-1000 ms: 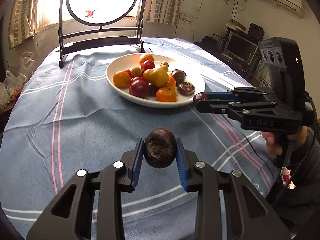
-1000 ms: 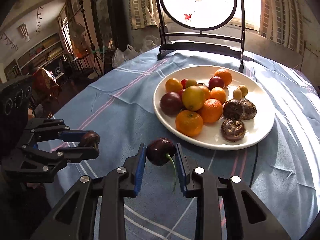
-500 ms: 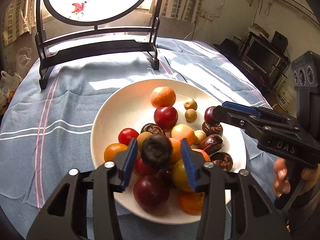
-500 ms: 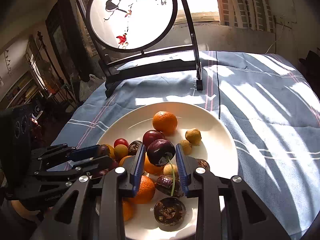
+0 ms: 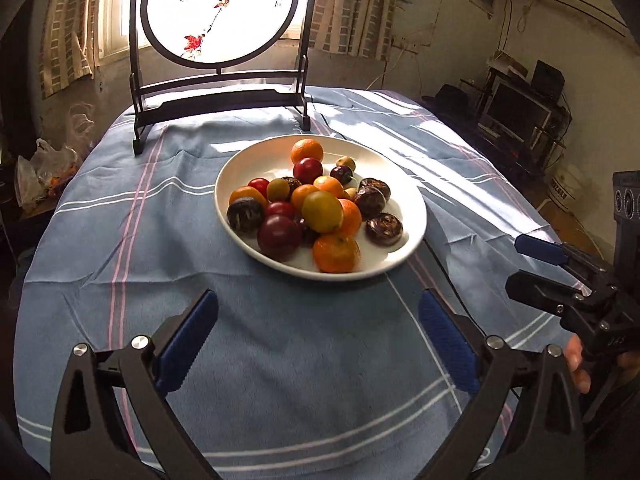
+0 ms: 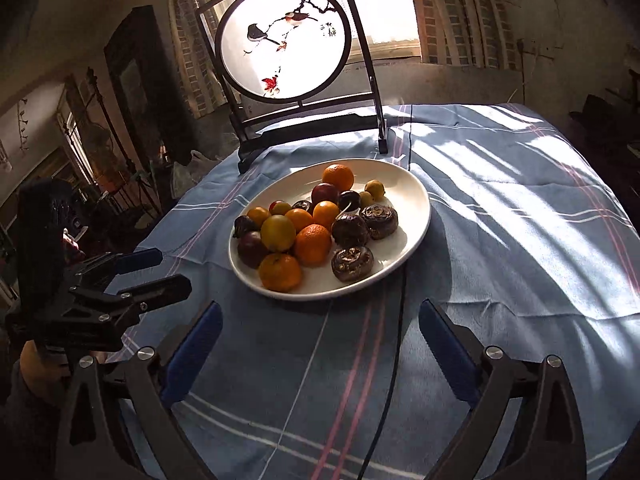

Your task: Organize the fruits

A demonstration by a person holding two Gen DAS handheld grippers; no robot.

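Observation:
A white plate (image 5: 412, 216) (image 6: 416, 200) on the blue striped tablecloth holds a pile of oranges, red and yellow fruits and dark brown fruits. A dark round fruit (image 5: 245, 214) lies at the pile's left edge. A dark cherry with a stem (image 6: 349, 201) lies near the back of the pile. My left gripper (image 5: 318, 332) is open and empty, held back from the plate's near rim; it also shows at the left of the right wrist view (image 6: 160, 270). My right gripper (image 6: 320, 336) is open and empty, also near the plate; it also shows at the right of the left wrist view (image 5: 532, 268).
A round painted screen on a dark stand (image 5: 218, 12) (image 6: 284, 40) stands at the table's far edge behind the plate. A thin dark cable (image 6: 394, 360) runs over the cloth from the plate toward me. Furniture and a monitor (image 5: 516, 112) stand beyond the table at right.
Both grippers have opened and let go of their fruits onto the plate. Both have drawn back from over the plate toward the table's near side.

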